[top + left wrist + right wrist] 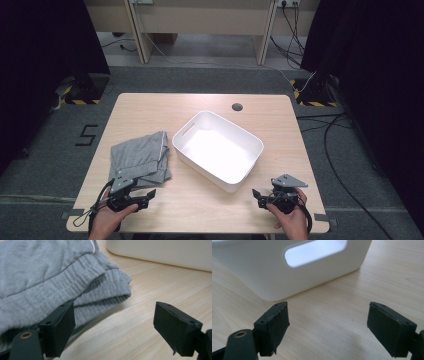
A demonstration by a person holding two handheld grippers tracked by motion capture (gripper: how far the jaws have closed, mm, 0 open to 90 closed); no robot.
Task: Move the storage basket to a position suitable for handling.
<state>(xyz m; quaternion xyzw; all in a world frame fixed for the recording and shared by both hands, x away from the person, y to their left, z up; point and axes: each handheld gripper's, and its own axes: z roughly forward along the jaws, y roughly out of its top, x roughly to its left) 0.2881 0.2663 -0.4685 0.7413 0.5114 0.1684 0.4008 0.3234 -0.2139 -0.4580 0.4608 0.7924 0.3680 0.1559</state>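
We see a light wooden table [150, 107] with a white rectangular plastic bin [218, 150] near its centre, set at an angle, empty inside. Left of the bin, just beside it, lies a folded grey knit garment [141, 156] with ribbed edges.

High view: left gripper [146, 195] sits at the near left edge of the table, just at the near end of the garment; the left hand [107, 220] comes in from the bottom. Right gripper [258, 195] is at the near right, just near of the bin's near corner, held by the right hand [291, 220]. Jaw gap is too small to read from here. Also from here we get a round cable hole [237, 107] at the table's far side and a "5" marked on the floor [86, 135] to the left.

Left gripper view: jaws spread wide, nothing between them. Ribbed hem of the garment [75, 287] sits right behind the left jaw; whether they touch, we can't tell. Bin wall [160, 251] shows farther off.

Right gripper view: jaws also spread wide over bare wood [324, 322], holding nothing. It shows the bin's [262, 277] side wall with an oblong handle cutout [314, 251], close ahead, apart from the jaws.
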